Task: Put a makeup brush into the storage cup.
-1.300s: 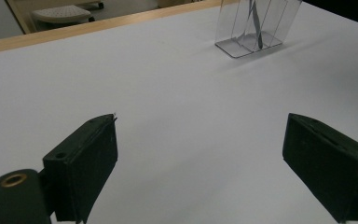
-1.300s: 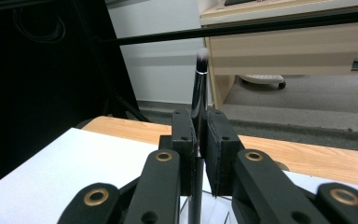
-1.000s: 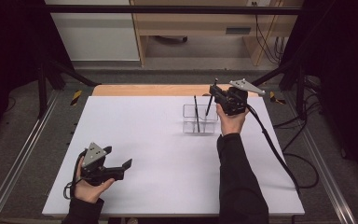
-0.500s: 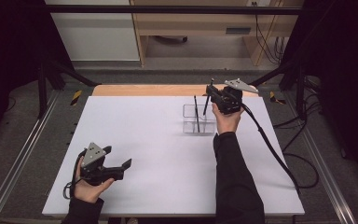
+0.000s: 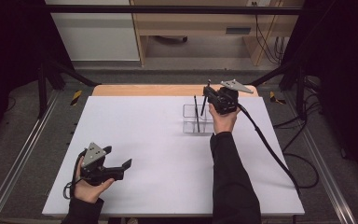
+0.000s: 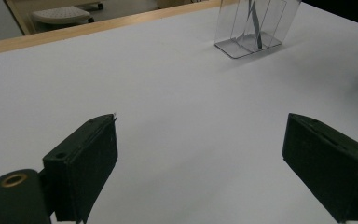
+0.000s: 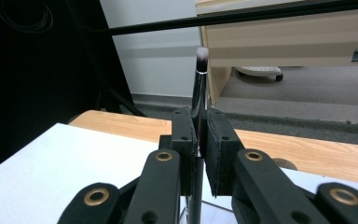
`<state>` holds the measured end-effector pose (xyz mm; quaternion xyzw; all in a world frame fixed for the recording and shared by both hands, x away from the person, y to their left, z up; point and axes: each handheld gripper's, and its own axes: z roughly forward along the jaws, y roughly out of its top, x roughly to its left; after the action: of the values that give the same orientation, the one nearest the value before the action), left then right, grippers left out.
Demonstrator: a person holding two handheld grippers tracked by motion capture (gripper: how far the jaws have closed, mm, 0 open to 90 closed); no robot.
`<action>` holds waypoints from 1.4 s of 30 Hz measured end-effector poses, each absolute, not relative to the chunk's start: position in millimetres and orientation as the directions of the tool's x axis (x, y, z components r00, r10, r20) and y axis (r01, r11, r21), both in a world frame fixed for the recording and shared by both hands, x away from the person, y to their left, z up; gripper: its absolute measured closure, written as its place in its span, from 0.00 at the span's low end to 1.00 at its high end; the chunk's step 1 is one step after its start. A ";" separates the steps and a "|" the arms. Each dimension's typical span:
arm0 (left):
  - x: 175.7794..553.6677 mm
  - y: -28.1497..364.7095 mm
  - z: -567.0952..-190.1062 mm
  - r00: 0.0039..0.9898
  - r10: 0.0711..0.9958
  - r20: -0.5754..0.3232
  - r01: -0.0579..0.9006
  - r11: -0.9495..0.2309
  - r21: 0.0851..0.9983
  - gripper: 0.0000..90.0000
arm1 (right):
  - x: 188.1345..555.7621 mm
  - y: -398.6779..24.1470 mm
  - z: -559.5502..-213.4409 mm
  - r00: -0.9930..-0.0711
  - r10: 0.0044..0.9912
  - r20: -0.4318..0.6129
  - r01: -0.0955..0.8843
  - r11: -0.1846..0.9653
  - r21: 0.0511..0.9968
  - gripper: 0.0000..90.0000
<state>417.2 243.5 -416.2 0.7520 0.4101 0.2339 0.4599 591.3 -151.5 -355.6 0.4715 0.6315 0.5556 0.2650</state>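
While we look down from the high view, our right tool [image 5: 208,95] sits at about two o'clock on the white worktop [image 5: 158,140], above a clear divided holder [image 5: 196,119], with its jaws closed on a thin dark brush [image 5: 205,100] that stands nearly upright, its lower end reaching down into the holder. A second dark stick [image 5: 196,113] stands in the holder just beside it, toward nine o'clock. Our right gripper view adds what the high view cannot: the brush [image 7: 199,98] is pinched between the two black pads, and its tip at twelve o'clock is pale with a dark band beneath it. Our left tool [image 5: 121,168] rests in our left hand [image 5: 89,186] at about seven o'clock on the worktop, well apart from the holder. Our left gripper view shows its jaws spread wide with nothing but bare worktop [image 6: 177,112] between them, and the holder [image 6: 254,28] far off at one o'clock.
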 end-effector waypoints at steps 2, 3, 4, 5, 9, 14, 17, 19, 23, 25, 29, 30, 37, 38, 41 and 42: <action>417.2 243.8 -416.1 0.554 0.832 -0.026 0.402 -0.240 0.884 0.11 | 592.3 -150.1 -357.9 -0.414 0.891 0.186 0.306 -0.057 0.950 0.93; 417.1 243.9 -416.0 0.554 0.832 -0.026 0.401 -0.240 0.884 0.11 | 592.7 -149.5 -358.9 -0.414 0.891 0.186 0.308 -0.055 0.950 0.93; 417.1 244.1 -415.9 0.553 0.833 -0.025 0.400 -0.240 0.884 0.11 | 593.0 -149.0 -359.6 -0.415 0.890 0.186 0.309 -0.054 0.950 0.93; 417.1 244.3 -415.8 0.553 0.833 -0.024 0.400 -0.240 0.885 0.11 | 593.3 -148.1 -360.7 -0.416 0.890 0.187 0.310 -0.055 0.949 0.93; 416.9 244.7 -415.5 0.552 0.833 -0.025 0.400 -0.238 0.885 0.11 | 594.1 -145.6 -363.9 -0.417 0.889 0.188 0.317 -0.051 0.947 0.93; 416.9 244.7 -415.5 0.553 0.833 -0.024 0.399 -0.240 0.885 0.11 | 594.9 -143.3 -367.4 -0.418 0.889 0.186 0.325 -0.045 0.945 0.93; 416.9 244.8 -415.4 0.552 0.833 -0.024 0.399 -0.239 0.885 0.11 | 595.3 -142.1 -369.2 -0.416 0.890 0.186 0.329 -0.043 0.943 0.93; 416.8 244.9 -415.4 0.552 0.833 -0.025 0.400 -0.238 0.885 0.11 | 595.6 -141.6 -370.6 -0.415 0.891 0.185 0.332 -0.041 0.942 0.93; 416.9 244.8 -415.6 0.552 0.833 -0.025 0.400 -0.239 0.885 0.11 | 595.8 -141.5 -375.2 -0.413 0.892 0.186 0.339 -0.039 0.940 0.93; 416.9 244.7 -415.5 0.553 0.833 -0.023 0.399 -0.240 0.885 0.11 | 595.9 -141.3 -377.4 -0.412 0.891 0.190 0.345 -0.040 0.938 0.93; 417.0 244.9 -415.7 0.551 0.834 -0.024 0.400 -0.239 0.885 0.11 | 596.2 -140.2 -382.9 -0.412 0.892 0.188 0.353 -0.034 0.935 0.93; 417.0 244.9 -415.7 0.552 0.834 -0.025 0.401 -0.239 0.884 0.11 | 596.4 -140.2 -384.1 -0.412 0.891 0.190 0.355 -0.035 0.934 0.93; 417.0 244.7 -415.9 0.552 0.834 -0.024 0.401 -0.240 0.884 0.11 | 596.7 -139.0 -390.9 -0.410 0.893 0.188 0.373 -0.024 0.928 0.93; 417.0 244.7 -415.9 0.552 0.834 -0.024 0.401 -0.240 0.884 0.11 | 596.5 -138.1 -391.9 -0.410 0.892 0.187 0.375 -0.022 0.927 0.93; 417.0 244.7 -415.8 0.552 0.834 -0.023 0.400 -0.240 0.884 0.11 | 596.7 -136.8 -394.0 -0.410 0.893 0.184 0.377 -0.018 0.926 0.93; 417.0 244.7 -415.9 0.552 0.834 -0.023 0.400 -0.240 0.884 0.11 | 596.5 -136.4 -394.7 -0.407 0.895 0.181 0.379 -0.014 0.925 0.93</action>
<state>417.0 244.7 -415.9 0.7514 0.4106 0.2356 0.4596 596.5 -136.4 -394.7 0.4850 0.6569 0.5216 0.2474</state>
